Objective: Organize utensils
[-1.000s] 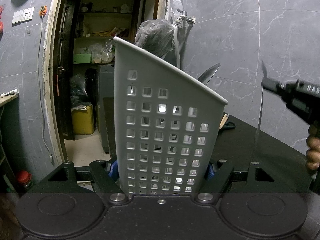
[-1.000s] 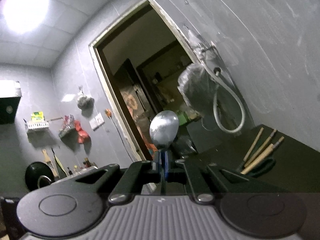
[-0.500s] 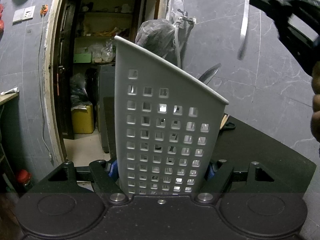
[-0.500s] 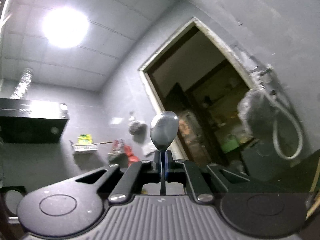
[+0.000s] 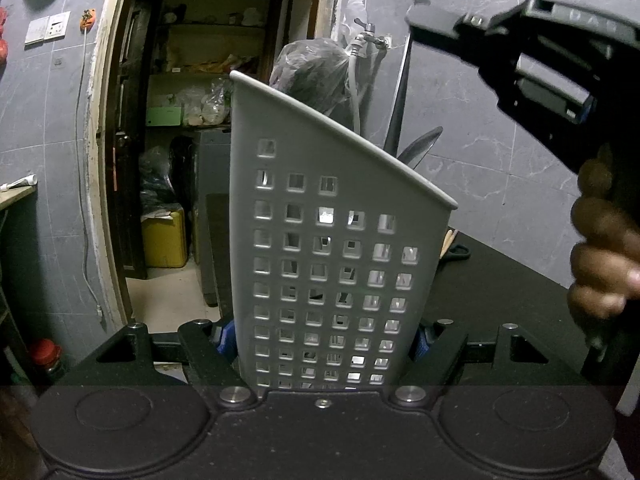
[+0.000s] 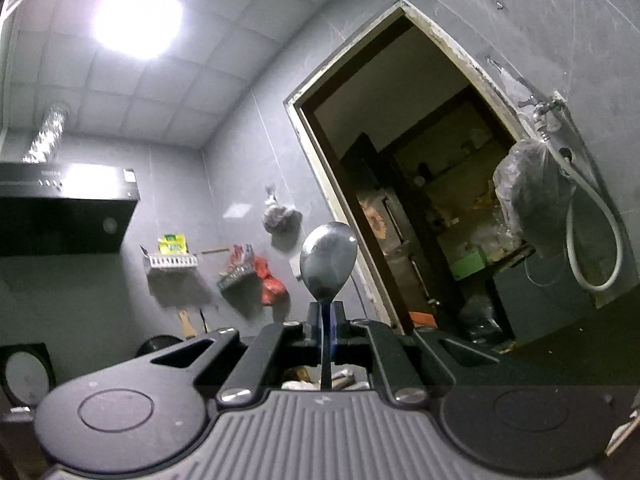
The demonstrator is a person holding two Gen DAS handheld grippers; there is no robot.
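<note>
— Since a second ago the right claw (image 5: 416,26) has climbed from the 3 o'clock edge of the left wrist view to about 1 o'clock, and the spoon (image 6: 328,258) it carries now hangs handle-down just behind the caddy (image 5: 328,248). The left claw (image 5: 324,340) has stayed where it was.

— What are the claws doing?

— The left one is clamped on the sides of the grey perforated caddy, blue pads pressed against both walls low down. The right one is closed tight on the spoon's neck, bowl sticking up past the fingertips.

— What can't you make out?

— Whether the handle's tip is inside the caddy or behind it; the slanted rim hides it. A dark blade-like tip (image 5: 420,146) pokes above the rim at 2 o'clock, the rest concealed. The hand (image 5: 604,264) holding the right claw is cut off at the 3 o'clock edge. Wooden sticks (image 5: 448,240) and a dark handle peek out from behind the caddy's right side.

— And the room?

— The table (image 5: 500,288) is black, running off toward 3 o'clock. Grey marbled tile walls, a tap with a hose (image 6: 592,216) and a plastic bag (image 6: 528,196) hung by it, an open doorway (image 5: 208,120) onto dim cluttered shelves, a bright ceiling light (image 6: 136,20) at 11 o'clock, a black range hood (image 6: 64,220) at 9.
</note>
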